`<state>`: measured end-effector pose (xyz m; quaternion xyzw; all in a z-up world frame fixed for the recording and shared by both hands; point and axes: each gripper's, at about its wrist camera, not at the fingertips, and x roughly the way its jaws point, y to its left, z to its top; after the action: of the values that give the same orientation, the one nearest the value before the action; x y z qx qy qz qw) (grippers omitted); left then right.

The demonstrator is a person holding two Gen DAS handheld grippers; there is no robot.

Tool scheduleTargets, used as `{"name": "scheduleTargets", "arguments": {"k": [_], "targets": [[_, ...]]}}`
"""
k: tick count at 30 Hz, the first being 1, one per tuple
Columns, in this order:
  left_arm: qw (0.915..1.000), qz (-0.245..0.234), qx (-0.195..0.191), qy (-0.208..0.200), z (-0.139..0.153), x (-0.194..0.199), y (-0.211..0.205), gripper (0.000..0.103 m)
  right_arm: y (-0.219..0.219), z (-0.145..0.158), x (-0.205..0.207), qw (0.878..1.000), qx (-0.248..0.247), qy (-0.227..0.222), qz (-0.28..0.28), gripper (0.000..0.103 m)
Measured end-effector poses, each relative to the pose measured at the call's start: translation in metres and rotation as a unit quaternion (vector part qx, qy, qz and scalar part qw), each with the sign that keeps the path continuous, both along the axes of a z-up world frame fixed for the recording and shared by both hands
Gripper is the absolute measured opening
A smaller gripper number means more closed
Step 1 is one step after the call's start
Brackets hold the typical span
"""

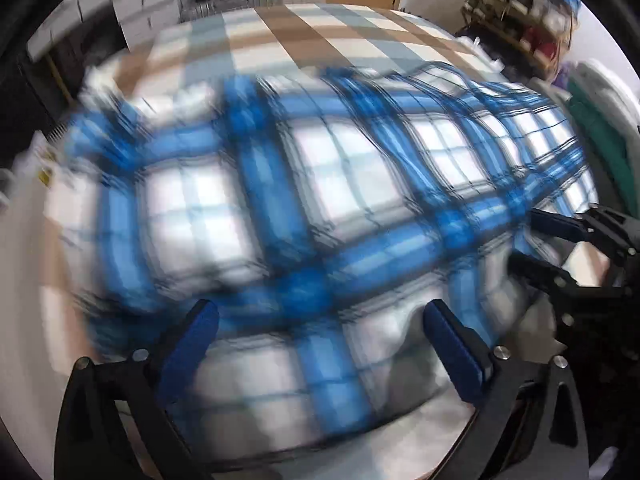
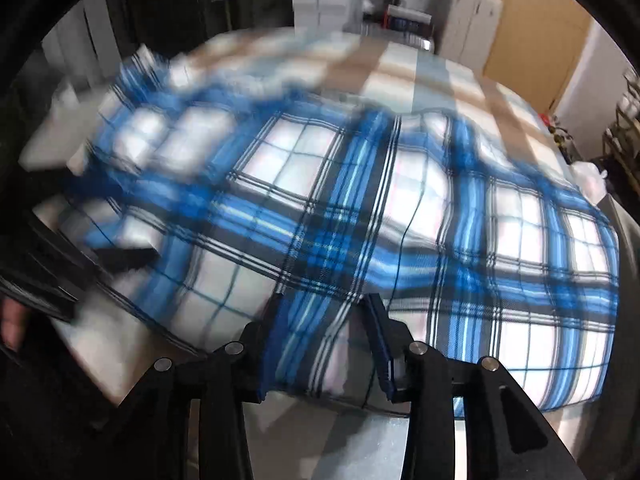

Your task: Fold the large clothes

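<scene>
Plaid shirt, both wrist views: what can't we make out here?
- Plaid shirt: left wrist view is motion-blurred, so collar, sleeves and fold lines are unreadable.
- Shirt's left part, right wrist view: blurred.
- Shirt hem at the right gripper: the fingers hide the pinched edge.
- Left gripper: fingers apart; contact with the cloth is unclear.
- Checked cover: mostly hidden under the shirt.
- Shelf items: too small.
</scene>
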<state>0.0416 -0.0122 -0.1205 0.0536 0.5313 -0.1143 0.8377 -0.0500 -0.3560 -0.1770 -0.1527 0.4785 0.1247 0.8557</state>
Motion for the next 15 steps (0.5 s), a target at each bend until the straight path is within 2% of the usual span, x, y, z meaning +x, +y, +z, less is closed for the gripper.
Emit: {"name": "scheduleTargets", "arguments": {"k": [1, 2, 3, 5, 6, 8, 10, 12, 13, 15], "targets": [[0.9992, 0.005, 0.012, -0.038, 0.015, 0.002, 0.007, 0.096, -0.002, 0.000, 0.000, 1.000, 0.009, 0.004, -0.001, 0.049], [0.9978, 0.012, 0.004, -0.066, 0.027, 0.004, 0.016, 0.096, -0.004, 0.001, -0.001, 1.000, 0.015, 0.006, -0.003, 0.049], [0.9970, 0.017, -0.015, -0.074, 0.034, 0.006, 0.024, 0.096, -0.008, 0.004, -0.001, 0.999, 0.032, 0.007, -0.004, 0.049], [0.9963, 0.033, -0.059, -0.053, 0.034, 0.027, 0.040, 0.096, -0.020, 0.009, 0.002, 0.997, 0.070, 0.012, -0.012, 0.048], [0.9962, 0.040, -0.065, -0.041, 0.028, 0.036, 0.045, 0.096, -0.025, 0.010, 0.007, 0.996, 0.086, 0.014, -0.019, 0.047], [0.9966, 0.067, -0.049, 0.005, 0.001, 0.058, 0.052, 0.096, -0.037, 0.013, 0.013, 0.991, 0.123, 0.025, -0.042, 0.047], [0.9948, 0.090, -0.037, 0.031, -0.016, 0.052, 0.060, 0.096, -0.049, 0.015, 0.016, 0.984, 0.162, 0.038, -0.057, 0.047], [0.9922, 0.110, -0.052, 0.028, -0.017, 0.046, 0.069, 0.096, -0.055, 0.015, 0.018, 0.981, 0.178, 0.040, -0.065, 0.047], [0.9904, 0.128, -0.048, 0.022, -0.013, 0.042, 0.074, 0.096, -0.059, 0.017, 0.019, 0.979, 0.190, 0.041, -0.068, 0.047], [0.9880, 0.144, -0.056, 0.008, 0.000, 0.035, 0.078, 0.096, -0.077, 0.022, 0.020, 0.964, 0.249, 0.047, -0.079, 0.047]]}}
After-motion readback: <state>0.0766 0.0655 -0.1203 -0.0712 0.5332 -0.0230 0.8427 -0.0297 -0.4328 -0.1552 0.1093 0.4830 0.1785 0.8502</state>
